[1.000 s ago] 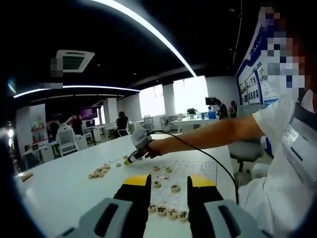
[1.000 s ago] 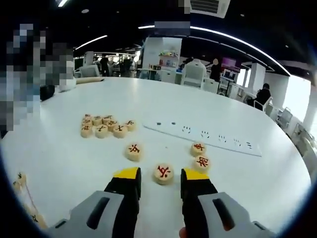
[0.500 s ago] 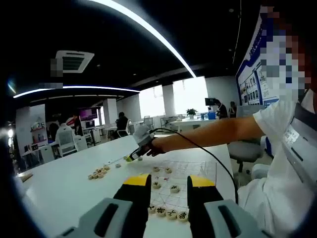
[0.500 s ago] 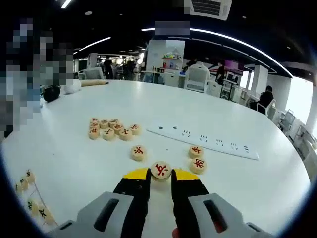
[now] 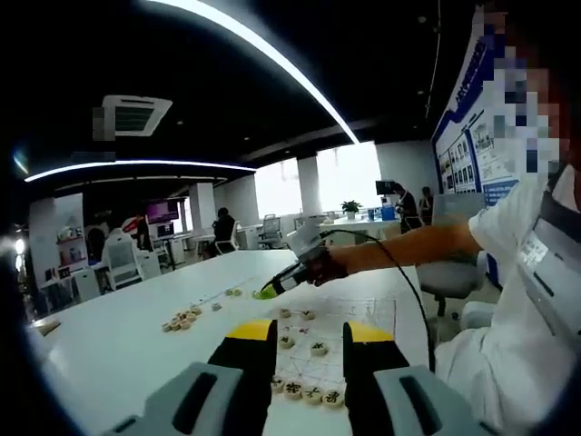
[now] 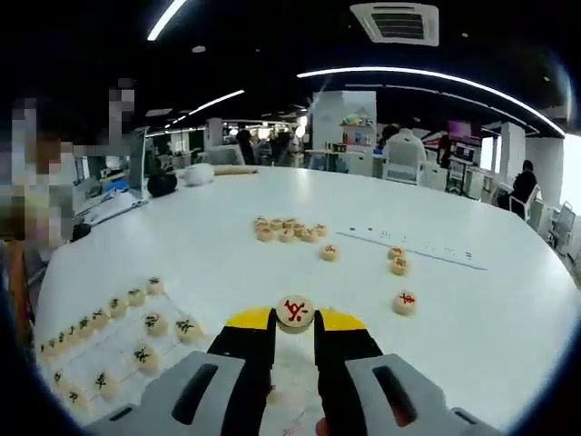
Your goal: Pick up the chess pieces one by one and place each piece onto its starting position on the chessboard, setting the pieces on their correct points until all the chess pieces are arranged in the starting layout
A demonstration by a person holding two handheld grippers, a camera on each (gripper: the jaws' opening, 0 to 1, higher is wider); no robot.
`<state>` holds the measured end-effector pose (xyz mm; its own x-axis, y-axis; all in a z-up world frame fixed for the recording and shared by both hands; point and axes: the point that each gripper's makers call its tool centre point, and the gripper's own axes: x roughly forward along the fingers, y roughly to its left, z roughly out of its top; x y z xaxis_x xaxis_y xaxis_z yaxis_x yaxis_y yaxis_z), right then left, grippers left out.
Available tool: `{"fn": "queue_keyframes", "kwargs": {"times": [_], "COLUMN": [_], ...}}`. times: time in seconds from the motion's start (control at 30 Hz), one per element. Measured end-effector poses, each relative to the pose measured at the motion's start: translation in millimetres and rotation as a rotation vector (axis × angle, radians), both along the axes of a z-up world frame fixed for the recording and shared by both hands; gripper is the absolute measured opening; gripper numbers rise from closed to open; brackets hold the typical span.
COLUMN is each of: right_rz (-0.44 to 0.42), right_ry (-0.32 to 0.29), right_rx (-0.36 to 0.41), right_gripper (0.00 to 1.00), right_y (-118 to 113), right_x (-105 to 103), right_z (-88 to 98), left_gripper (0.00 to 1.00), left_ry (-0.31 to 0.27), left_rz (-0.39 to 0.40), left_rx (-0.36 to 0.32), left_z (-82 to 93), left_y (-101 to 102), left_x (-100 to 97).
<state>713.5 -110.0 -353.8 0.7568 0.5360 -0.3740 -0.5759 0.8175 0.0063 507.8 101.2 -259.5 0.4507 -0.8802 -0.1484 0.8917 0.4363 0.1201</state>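
Lifted off the table since earlier, right tool grips a red-marked piece; character illegible. Left tool open.

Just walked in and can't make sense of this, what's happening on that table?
A person is setting up Chinese chess with two handheld grippers. The right gripper is shut on a red-marked piece, held above the white table. The left gripper is open over the board, where black-marked pieces already stand. A pile of pieces waits farther off.
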Motion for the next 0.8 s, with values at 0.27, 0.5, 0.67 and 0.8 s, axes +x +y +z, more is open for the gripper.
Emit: {"fn": "queue_keyframes", "kwargs": {"times": [0.27,0.5,0.67,0.8], "right_rz": [0.114,0.203,0.266,0.274], "right_ry": [0.011,0.051,0.085,0.072], "right_rx": [-0.002,-0.042,-0.089,-0.114], "right_gripper": [0.19,0.19,0.19,0.19], "right_y": [-1.8,-1.2,6.1,4.7], "right_x": [-73.7,-120.7,-144.9,-146.5], "right_z": [0.7,-17.0,-33.5,-33.3], "left_gripper": [0.31,0.31,0.30,0.30], "left_ry": [0.000,-0.005,-0.001,-0.002], "left_rz": [-0.012,-0.031,-0.032,-0.031], "left_rx": [0.003,-0.006,0.000,-0.007], "left_z": [-0.4,2.2,0.7,2.7], "left_y": [-4.8,-7.3,-5.1,-2.5], "left_x": [-3.2,-7.9,-9.2,-10.6]}}
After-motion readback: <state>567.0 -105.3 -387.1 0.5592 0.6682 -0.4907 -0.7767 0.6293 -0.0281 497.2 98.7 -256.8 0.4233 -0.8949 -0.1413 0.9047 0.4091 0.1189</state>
